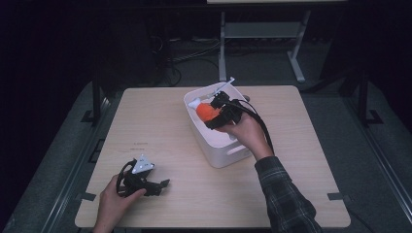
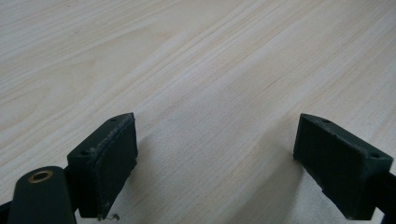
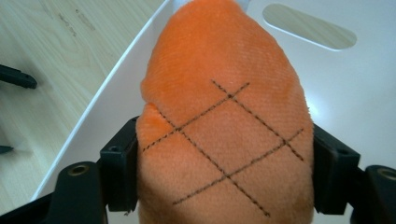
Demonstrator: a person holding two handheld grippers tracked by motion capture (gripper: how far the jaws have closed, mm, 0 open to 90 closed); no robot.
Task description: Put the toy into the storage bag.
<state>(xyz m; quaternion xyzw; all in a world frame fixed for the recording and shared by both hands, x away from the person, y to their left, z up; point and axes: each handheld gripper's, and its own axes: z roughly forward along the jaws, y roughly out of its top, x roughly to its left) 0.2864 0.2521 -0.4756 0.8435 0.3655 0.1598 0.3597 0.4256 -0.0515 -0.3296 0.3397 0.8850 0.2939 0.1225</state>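
Light wood table, square-cornered, grain running across in the left gripper view.

White bin standing near the far edge, a little right of the middle, turned at an angle to the table's edges; slot handle in its near wall, another slot visible in the right gripper view. Something white and thin poking up past its far rim, too small to identify.

Plaid sleeve entering at the near edge right of centre, right hand reaching over the bin's near right rim.

Orange plush held inside the bin, above its floor, toward the far left wall; fuzzy fabric with dark stitched crossing lines.

Right gripper over the bin's open top, clamped on the plush, one black jaw pressed into each side of it in the right gripper view.

Left gripper resting low by the near left corner of the table, held in the left hand, grey plate on top. Jaws spread wide apart, bare wood between them.
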